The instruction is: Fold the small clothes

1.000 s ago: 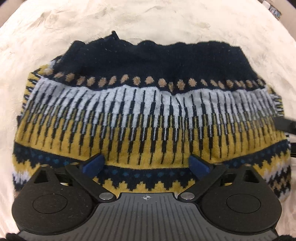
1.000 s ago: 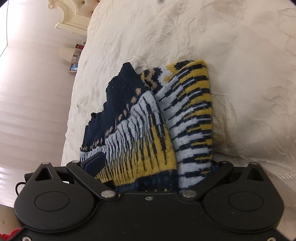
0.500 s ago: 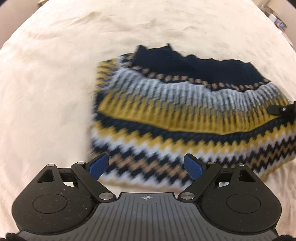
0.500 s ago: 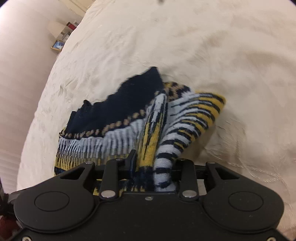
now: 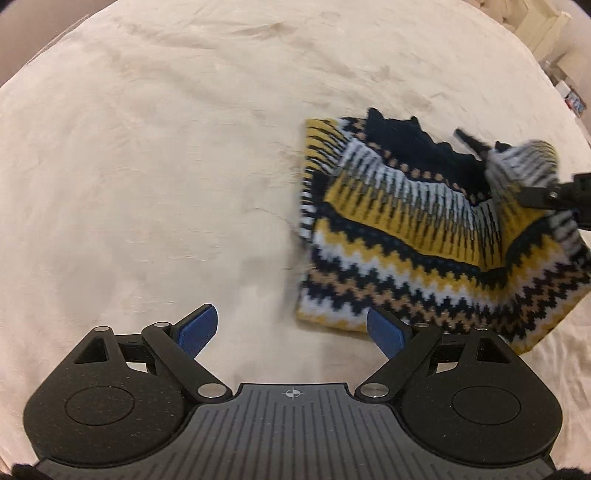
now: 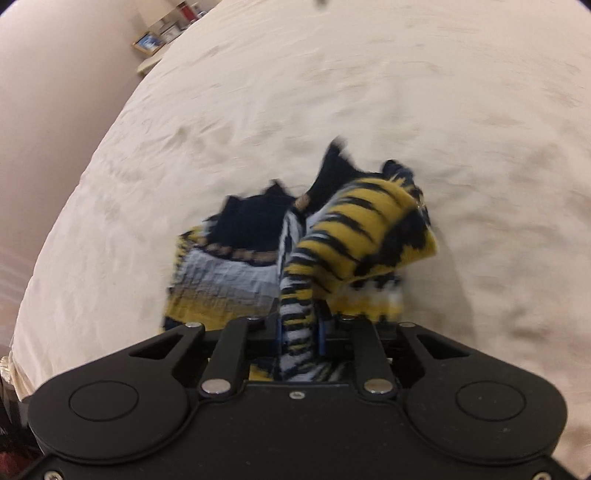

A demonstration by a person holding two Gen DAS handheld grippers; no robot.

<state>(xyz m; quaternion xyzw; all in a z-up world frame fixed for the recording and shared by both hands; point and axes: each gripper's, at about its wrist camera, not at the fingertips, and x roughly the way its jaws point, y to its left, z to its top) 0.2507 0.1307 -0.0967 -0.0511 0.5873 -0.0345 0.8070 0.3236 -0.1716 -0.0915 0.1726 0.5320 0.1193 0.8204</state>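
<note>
A small knit sweater in navy, yellow, white and tan patterns lies on a cream bedspread, right of centre in the left wrist view. My left gripper is open and empty, hovering over bare bedspread just left of the sweater's near edge. My right gripper is shut on a striped fold of the sweater and lifts it off the bed. It also shows at the right edge of the left wrist view, pinching the raised sleeve part.
The cream bedspread covers the bed all around. A wall and a shelf with a framed picture stand beyond the bed's far left edge. Furniture shows at the top right of the left wrist view.
My right gripper closed on the sweater's striped fold and raised it. My left gripper pulled back and to the left, off the sweater, staying open.
</note>
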